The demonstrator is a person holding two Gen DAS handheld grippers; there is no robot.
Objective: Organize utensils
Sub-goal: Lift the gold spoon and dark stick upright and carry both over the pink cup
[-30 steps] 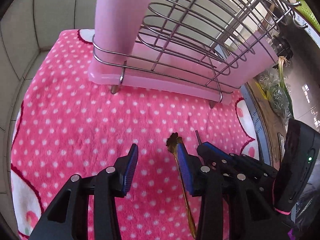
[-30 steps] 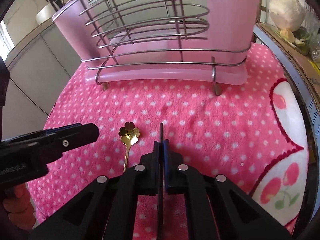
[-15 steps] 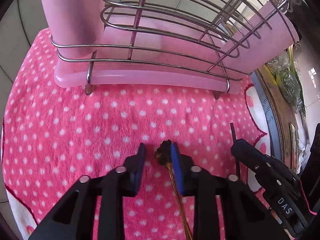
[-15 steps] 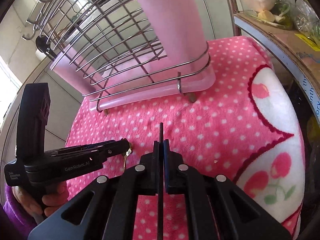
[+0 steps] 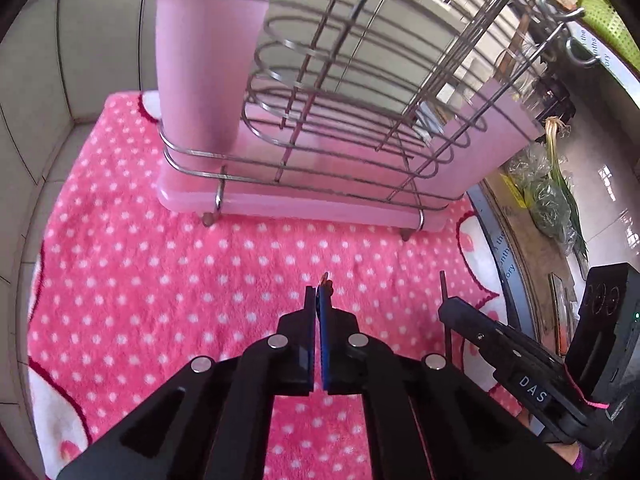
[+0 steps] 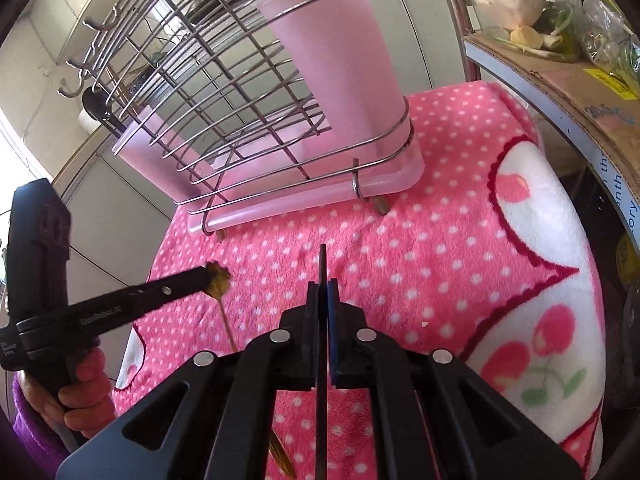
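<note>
In the left wrist view, the left gripper (image 5: 318,300) at lower centre was clamped on the gold spoon (image 5: 326,280), whose tip peeked above the pads. In the right wrist view, the right gripper (image 6: 322,292) pinched a dark thin utensil (image 6: 322,264) at centre; the spoon (image 6: 218,280) hung at left.

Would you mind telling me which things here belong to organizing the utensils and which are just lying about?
Part of the job:
- gold spoon, pinched in the left hand-held gripper
- thin dark utensil, clamped in the right hand-held gripper
- wire rack with pink cups

Just lying about:
- polka-dot towel
- bagged greens
- cardboard box
</note>
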